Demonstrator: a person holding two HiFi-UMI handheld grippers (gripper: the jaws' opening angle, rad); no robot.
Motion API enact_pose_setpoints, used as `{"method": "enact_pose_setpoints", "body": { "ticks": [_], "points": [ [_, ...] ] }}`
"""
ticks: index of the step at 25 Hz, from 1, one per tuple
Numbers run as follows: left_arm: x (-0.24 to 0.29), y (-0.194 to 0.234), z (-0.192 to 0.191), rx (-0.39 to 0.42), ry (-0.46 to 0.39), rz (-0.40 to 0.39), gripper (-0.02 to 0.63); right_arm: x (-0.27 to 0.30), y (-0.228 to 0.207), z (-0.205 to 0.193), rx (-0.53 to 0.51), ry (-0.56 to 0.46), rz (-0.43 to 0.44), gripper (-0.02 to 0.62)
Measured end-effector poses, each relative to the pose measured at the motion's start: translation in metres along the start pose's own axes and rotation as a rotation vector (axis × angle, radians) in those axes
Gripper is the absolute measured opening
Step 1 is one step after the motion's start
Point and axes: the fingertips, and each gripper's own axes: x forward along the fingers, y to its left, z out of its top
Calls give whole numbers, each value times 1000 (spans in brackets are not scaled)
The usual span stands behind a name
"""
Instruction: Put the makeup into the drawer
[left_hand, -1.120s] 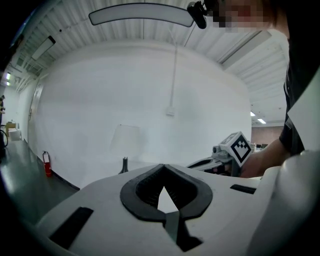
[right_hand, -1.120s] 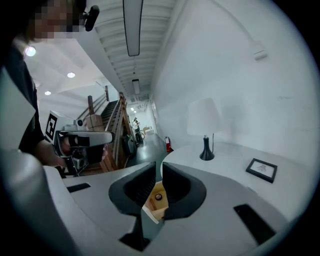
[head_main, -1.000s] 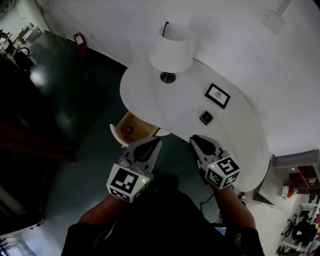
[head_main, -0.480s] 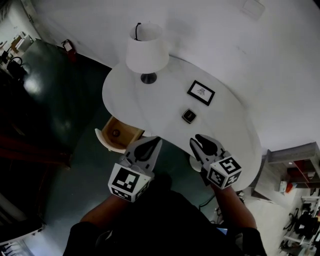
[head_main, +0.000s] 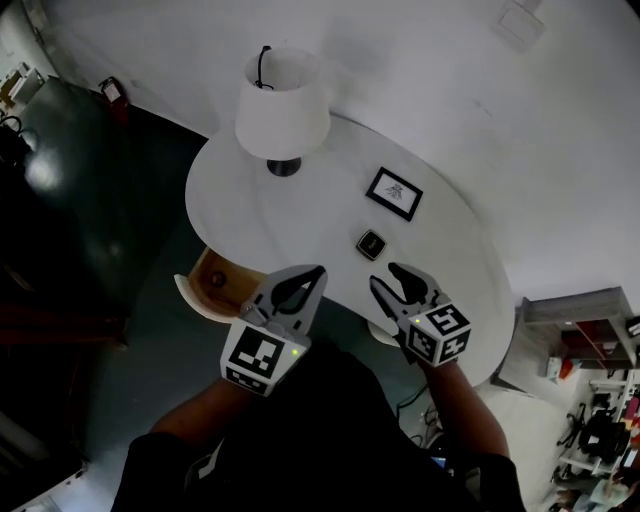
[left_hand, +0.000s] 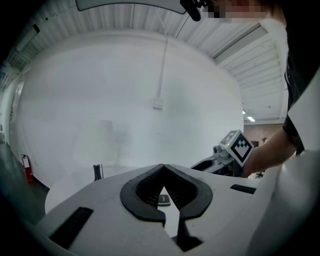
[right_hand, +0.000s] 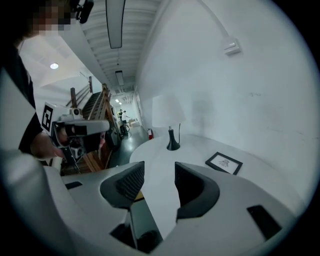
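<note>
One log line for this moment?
left gripper: shut, empty | right gripper: jaws just opened wider, nothing between | makeup compact: on table | drawer: open

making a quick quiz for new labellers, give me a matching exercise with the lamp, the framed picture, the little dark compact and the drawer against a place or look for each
Things
1. lamp
2. framed picture
3. compact
4. drawer

Descriptions (head view)
A. pulled open, wooden inside, below the near left edge of the table
B. white shade on a dark base, at the table's far left end
C. small dark square, the item closest to the table's near edge
D. black frame round a white sheet, just beyond the small dark square

Pairs: 1-B, 2-D, 3-C, 4-A
</note>
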Motion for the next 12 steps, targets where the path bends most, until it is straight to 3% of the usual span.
{"method": "enact_pose_setpoints", "body": {
  "ticks": [7,12],
  "points": [
    [29,9,4,-24,-11,9,11,33,-31,-24,-10,107,29,192],
    [46,24,-2,-59,5,66,11,52,-53,-39,-13,151,54,215]
  ]
}}
